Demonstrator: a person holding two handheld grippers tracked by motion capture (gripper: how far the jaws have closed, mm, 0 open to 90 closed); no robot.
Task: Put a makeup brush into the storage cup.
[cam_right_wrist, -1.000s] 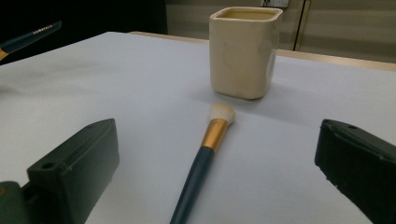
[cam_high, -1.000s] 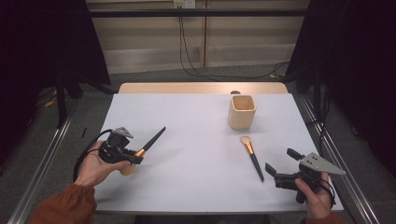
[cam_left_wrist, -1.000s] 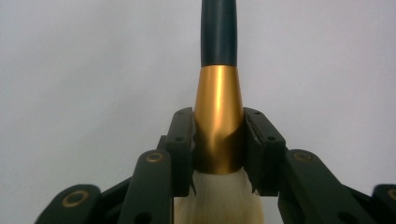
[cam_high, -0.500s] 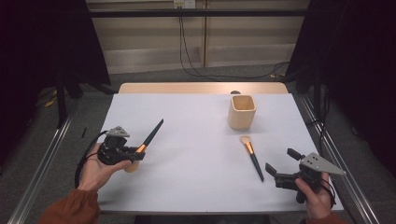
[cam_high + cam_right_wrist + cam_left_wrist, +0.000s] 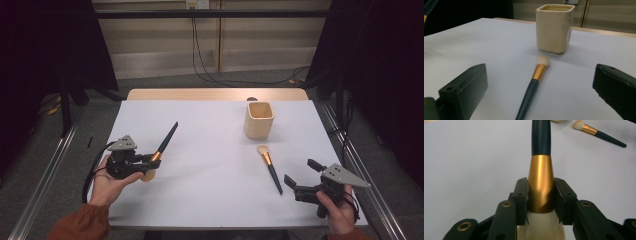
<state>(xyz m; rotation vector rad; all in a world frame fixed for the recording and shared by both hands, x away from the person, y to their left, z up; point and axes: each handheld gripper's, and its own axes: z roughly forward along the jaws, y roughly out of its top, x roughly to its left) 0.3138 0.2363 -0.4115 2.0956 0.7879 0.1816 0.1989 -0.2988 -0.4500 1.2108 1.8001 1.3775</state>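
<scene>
My left gripper (image 5: 151, 159) is shut on the gold ferrule of a large makeup brush (image 5: 167, 138), lifted off the sheet with its dark handle pointing up and to the right. In the left gripper view the jaws clamp the ferrule (image 5: 541, 185), white bristles below. A smaller makeup brush (image 5: 269, 168) lies flat on the white sheet, bristles toward a cream square cup (image 5: 259, 120). My right gripper (image 5: 301, 175) rests open at the near right, just right of that brush's handle end. The right gripper view has the small brush (image 5: 531, 85) between the jaws, with the cup (image 5: 554, 28) beyond it.
The white sheet (image 5: 210, 150) covers a wooden table whose far edge (image 5: 215, 94) shows bare. Metal rails run along both sides. Cables hang by the back wall.
My left gripper has lifted the large brush and tilted its handle further upward. The right gripper has not moved.
</scene>
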